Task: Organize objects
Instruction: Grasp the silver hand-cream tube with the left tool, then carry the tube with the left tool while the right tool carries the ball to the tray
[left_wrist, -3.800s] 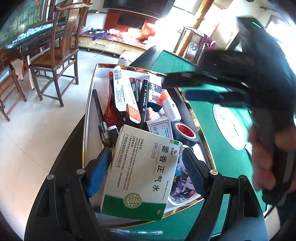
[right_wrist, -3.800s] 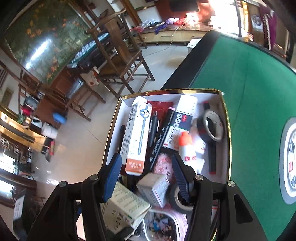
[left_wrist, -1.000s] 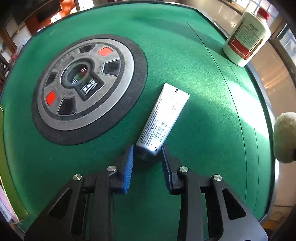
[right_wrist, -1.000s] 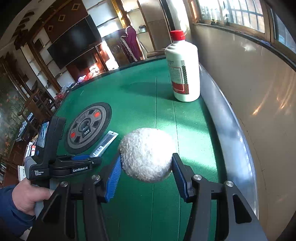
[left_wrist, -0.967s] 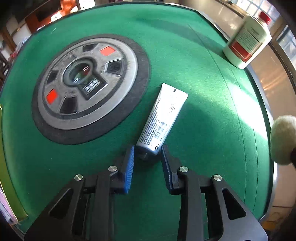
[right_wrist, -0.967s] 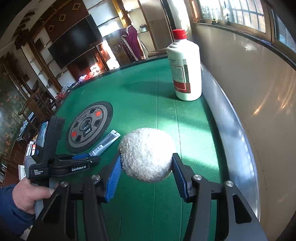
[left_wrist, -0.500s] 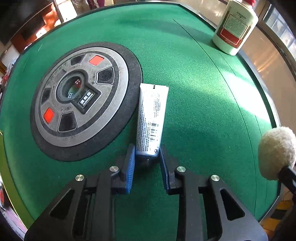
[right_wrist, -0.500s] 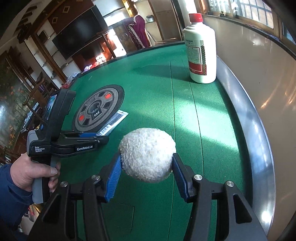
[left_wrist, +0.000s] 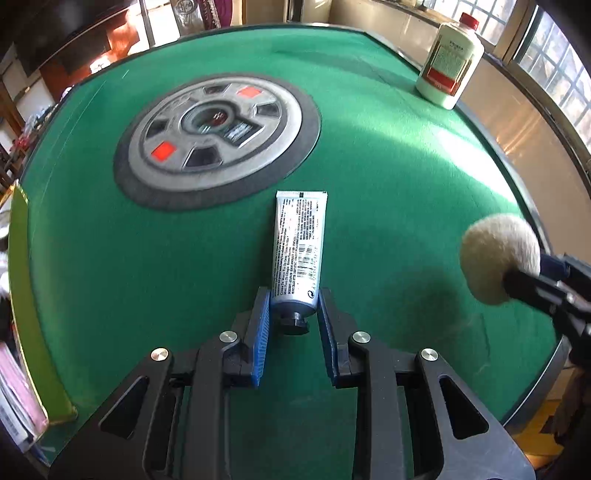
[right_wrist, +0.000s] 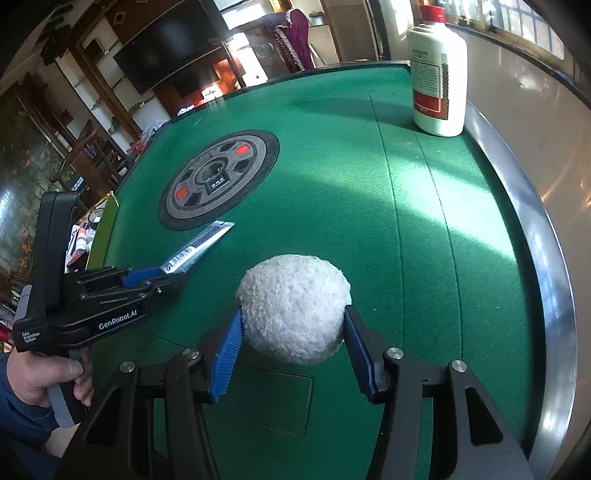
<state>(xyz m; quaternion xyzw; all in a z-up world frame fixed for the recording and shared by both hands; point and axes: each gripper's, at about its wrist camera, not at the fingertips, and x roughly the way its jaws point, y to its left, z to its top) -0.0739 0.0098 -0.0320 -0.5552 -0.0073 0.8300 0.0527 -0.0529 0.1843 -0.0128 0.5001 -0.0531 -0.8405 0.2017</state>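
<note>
My left gripper (left_wrist: 294, 301) is shut on the cap end of a white tube of cream (left_wrist: 299, 245), which points away from me and is lifted over the green felt. The tube (right_wrist: 199, 245) and left gripper (right_wrist: 173, 277) also show in the right wrist view. My right gripper (right_wrist: 293, 325) is shut on a fluffy white ball (right_wrist: 293, 308) held above the felt; the ball (left_wrist: 498, 256) shows at the right of the left wrist view.
The green mahjong table (left_wrist: 406, 166) has a round grey centre panel (left_wrist: 216, 129). A white bottle with a red cap (left_wrist: 448, 64) stands at the far right edge. A gold-rimmed box of items (right_wrist: 98, 229) sits at the left edge. A metal rim (right_wrist: 546, 258) runs along the right.
The left gripper has lifted and swung the tube so it points straight ahead, off the centre panel's edge. The right gripper with the ball has moved closer in.
</note>
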